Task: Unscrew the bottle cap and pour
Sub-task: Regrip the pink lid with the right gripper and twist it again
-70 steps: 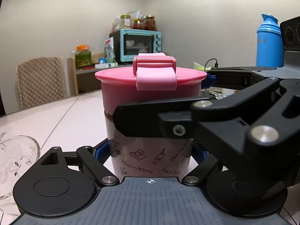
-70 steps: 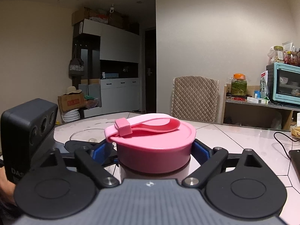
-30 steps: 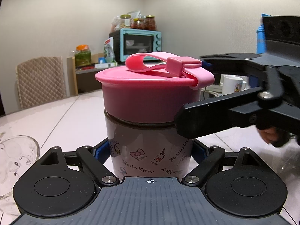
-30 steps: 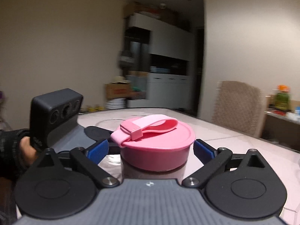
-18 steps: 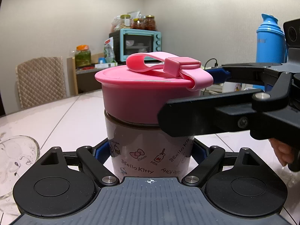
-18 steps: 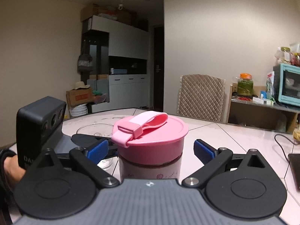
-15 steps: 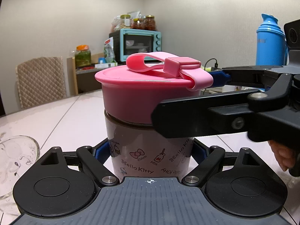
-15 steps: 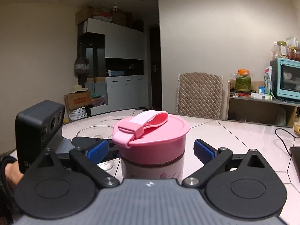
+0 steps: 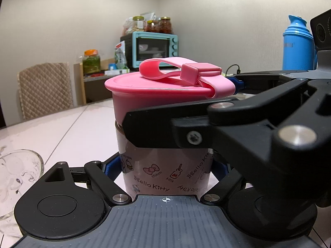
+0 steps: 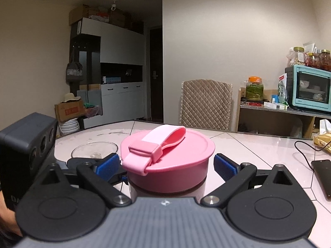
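A Hello Kitty bottle (image 9: 165,171) with a wide pink cap (image 9: 163,101) and a pink strap stands on the pale table. My left gripper (image 9: 165,166) is shut on the bottle's body, blue pads against its sides. My right gripper (image 10: 166,165) is open around the pink cap (image 10: 171,161), with a small gap between each blue pad (image 10: 224,166) and the cap. In the left wrist view the right gripper's black arm (image 9: 227,128) crosses in front of the cap from the right.
A clear glass bowl (image 10: 94,149) sits on the table behind the bottle; its rim shows at the left (image 9: 18,169). A phone (image 10: 322,173) with a cable lies at the right. A blue thermos (image 9: 298,45), a chair (image 10: 205,105) and a toaster oven (image 10: 310,87) stand beyond.
My right gripper turned the cap, let go and swung back. It now sits lower and closer around the cap, jaws open. The strap clasp has rotated. The left gripper has not moved.
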Tool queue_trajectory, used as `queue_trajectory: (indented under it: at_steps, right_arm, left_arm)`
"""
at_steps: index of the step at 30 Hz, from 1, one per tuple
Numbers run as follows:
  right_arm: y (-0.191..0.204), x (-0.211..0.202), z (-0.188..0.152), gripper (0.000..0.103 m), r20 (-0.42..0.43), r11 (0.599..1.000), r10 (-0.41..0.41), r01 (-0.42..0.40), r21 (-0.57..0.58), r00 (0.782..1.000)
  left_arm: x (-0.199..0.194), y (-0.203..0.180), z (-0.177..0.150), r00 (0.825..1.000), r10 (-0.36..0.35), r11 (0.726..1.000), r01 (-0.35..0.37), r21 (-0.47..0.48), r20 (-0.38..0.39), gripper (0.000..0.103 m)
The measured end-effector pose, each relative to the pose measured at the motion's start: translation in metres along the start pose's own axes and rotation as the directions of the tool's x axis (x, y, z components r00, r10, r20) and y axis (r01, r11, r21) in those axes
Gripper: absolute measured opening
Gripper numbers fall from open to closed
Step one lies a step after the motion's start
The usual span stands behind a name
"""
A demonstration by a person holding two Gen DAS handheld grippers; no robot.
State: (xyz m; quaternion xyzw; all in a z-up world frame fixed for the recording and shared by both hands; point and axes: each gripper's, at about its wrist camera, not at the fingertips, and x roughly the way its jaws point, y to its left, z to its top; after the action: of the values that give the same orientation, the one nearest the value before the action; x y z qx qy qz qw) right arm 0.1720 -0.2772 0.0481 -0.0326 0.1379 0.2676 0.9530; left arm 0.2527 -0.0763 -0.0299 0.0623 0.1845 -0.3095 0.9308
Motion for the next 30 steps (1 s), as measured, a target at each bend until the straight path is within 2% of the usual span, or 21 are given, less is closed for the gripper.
queue_trajectory:
  at_steps: [6, 9, 11, 16, 19, 22, 26, 29, 30]
  right_arm:
    - [0.002, 0.002, 0.000, 0.098, 0.007, 1.000, -0.011, 0.011, 0.017, 1.000]
    - [0.002, 0.003, 0.000, 0.087, 0.010, 1.000, 0.002, -0.002, -0.013, 1.000]
    - [0.002, 0.003, 0.000, 0.085, 0.009, 0.999, 0.020, -0.020, -0.037, 1.000]
    - [-0.011, 0.003, 0.002, 0.085, -0.005, 0.991, 0.113, -0.114, -0.072, 0.994]
    - [-0.023, 0.003, 0.005, 0.085, -0.021, 0.976, 0.191, -0.192, -0.106, 0.981]
    - [-0.041, 0.005, 0.008, 0.085, -0.044, 0.940, 0.310, -0.313, -0.136, 0.950]
    - [-0.064, 0.012, 0.015, 0.085, -0.077, 0.866, 0.465, -0.472, -0.167, 0.882]
    - [-0.075, 0.017, 0.019, 0.085, -0.096, 0.817, 0.541, -0.549, -0.177, 0.835]
    - [-0.076, 0.018, 0.020, 0.085, -0.099, 0.808, 0.552, -0.561, -0.179, 0.828]
  left_arm:
    - [0.001, 0.000, 0.001, 1.000, 0.000, 1.000, 0.000, 0.000, 0.000, 0.090]
    - [0.002, 0.000, 0.001, 1.000, 0.000, 1.000, 0.000, -0.001, 0.000, 0.090]
    - [0.002, 0.000, 0.001, 1.000, 0.001, 1.000, -0.001, 0.001, 0.000, 0.090]
    - [0.003, 0.001, 0.001, 1.000, 0.001, 1.000, -0.001, 0.000, 0.000, 0.090]
    - [0.003, 0.001, 0.001, 1.000, 0.001, 1.000, -0.001, 0.000, 0.000, 0.090]
    - [0.003, 0.002, 0.001, 1.000, 0.001, 1.000, -0.001, 0.000, 0.000, 0.090]
    - [0.003, 0.004, 0.001, 1.000, 0.000, 1.000, 0.000, -0.002, -0.001, 0.090]
    - [0.002, 0.004, 0.001, 1.000, 0.000, 1.000, 0.000, -0.002, -0.001, 0.090]
    - [0.002, 0.004, 0.001, 1.000, 0.000, 1.000, 0.000, -0.002, -0.001, 0.090]
